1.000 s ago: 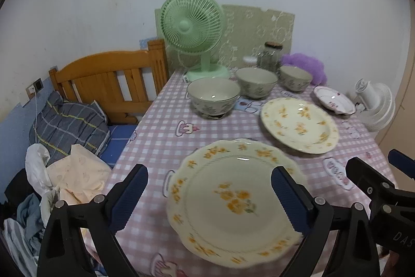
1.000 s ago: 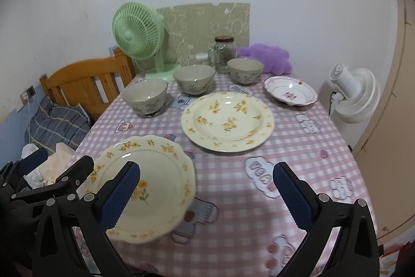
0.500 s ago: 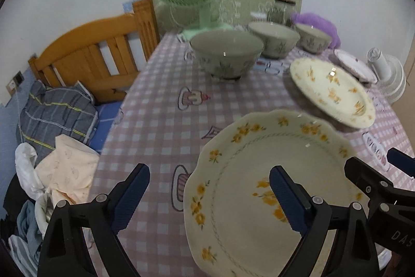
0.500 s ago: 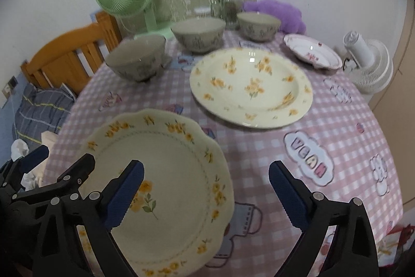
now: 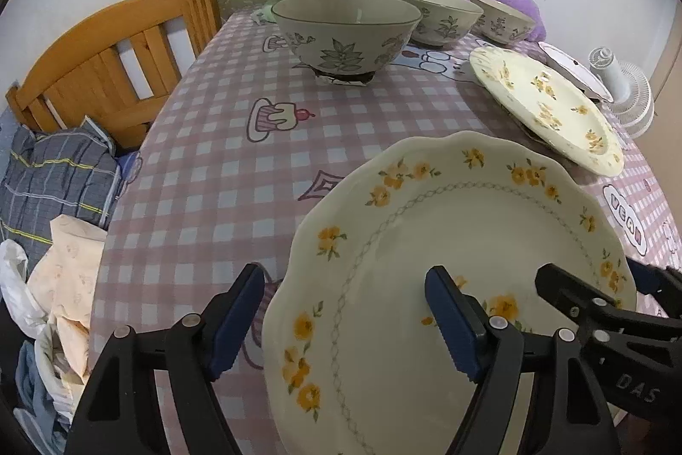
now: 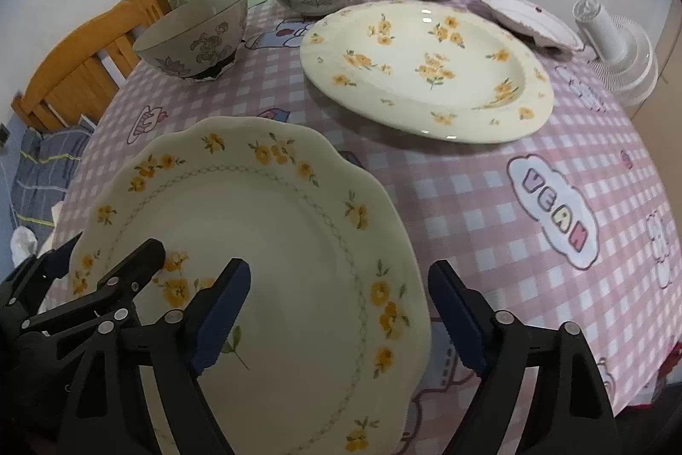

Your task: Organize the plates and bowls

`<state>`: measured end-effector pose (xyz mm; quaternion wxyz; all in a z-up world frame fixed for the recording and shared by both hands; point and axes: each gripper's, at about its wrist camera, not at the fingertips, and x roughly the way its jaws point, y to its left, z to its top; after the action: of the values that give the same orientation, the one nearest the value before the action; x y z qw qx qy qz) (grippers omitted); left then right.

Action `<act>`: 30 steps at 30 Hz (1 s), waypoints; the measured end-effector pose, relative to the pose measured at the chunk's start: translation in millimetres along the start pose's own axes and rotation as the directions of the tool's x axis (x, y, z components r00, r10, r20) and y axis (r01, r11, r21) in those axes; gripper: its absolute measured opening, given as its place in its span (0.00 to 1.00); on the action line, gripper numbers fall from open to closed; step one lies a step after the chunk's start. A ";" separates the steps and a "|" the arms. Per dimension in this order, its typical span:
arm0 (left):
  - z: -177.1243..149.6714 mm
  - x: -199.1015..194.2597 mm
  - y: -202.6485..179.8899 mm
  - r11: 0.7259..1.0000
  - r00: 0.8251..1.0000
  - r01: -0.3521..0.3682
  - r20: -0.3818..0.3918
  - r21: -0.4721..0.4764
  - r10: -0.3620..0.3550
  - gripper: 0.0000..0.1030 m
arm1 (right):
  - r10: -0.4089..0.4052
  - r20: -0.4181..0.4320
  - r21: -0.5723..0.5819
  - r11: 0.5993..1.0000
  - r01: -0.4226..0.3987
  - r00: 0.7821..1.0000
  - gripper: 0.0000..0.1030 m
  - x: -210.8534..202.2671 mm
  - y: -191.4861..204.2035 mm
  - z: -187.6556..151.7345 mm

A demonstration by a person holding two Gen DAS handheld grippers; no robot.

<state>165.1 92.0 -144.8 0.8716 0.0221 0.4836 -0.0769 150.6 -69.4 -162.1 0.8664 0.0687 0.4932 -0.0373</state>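
Left gripper (image 5: 345, 316) straddling the left rim of the near plate (image 5: 447, 284), jaws just closing but apart, pads not yet pressing. Right gripper (image 6: 341, 310) likewise straddling the right rim, jaws just narrowing, no grip yet. Likely the pick-up step: next, closing both onto the rim, then lifting level. Plate at the near table (image 5: 221, 165) edge. Beyond, a second flowered plate (image 6: 426, 71), a small pink-rimmed plate (image 6: 528, 15), three bowls (image 6: 196, 33) in a row; near one empty, others' insides hidden.
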 end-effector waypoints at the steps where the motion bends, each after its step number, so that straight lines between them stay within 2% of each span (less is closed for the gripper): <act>1: 0.9 0.9 -0.5 1.000 1.000 0.016 -0.009 0.003 -0.016 0.74 | 0.000 -0.010 0.001 1.000 0.000 1.000 0.75 1.6 0.6 -0.1; 2: 1.7 1.1 -1.3 0.999 0.999 0.033 -0.013 0.008 -0.033 0.70 | 0.002 -0.024 0.000 1.000 -0.002 1.000 0.71 3.8 1.5 -0.2; 4: 3.3 1.8 -2.8 0.999 0.999 0.043 -0.018 0.023 -0.042 0.71 | -0.002 -0.023 0.004 1.000 0.002 1.000 0.70 2.9 1.1 0.5; 10: 6.0 3.2 -3.8 0.998 0.998 0.056 -0.044 0.041 -0.055 0.71 | -0.004 -0.047 0.017 1.000 0.005 0.999 0.69 3.2 0.9 2.8; 17: 2.7 -5.9 -12.6 0.995 0.994 0.081 -0.084 0.064 -0.076 0.71 | -0.050 -0.058 0.033 0.998 0.052 0.997 0.69 -8.5 -2.8 2.6; 20: 3.8 -5.9 -12.6 0.994 0.990 0.100 -0.103 0.041 -0.095 0.71 | -0.051 -0.064 0.036 0.998 0.053 0.997 0.69 -12.1 -6.3 3.1; 30: 7.3 -21.0 -43.0 0.995 0.992 0.094 -0.090 0.045 -0.090 0.71 | -0.036 -0.049 0.046 0.998 0.038 0.998 0.69 -32.1 -32.4 2.6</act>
<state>153.6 51.1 -121.6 0.8443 0.0245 0.5198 -0.1278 132.1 -101.9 -135.8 0.8515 0.0810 0.5142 -0.0633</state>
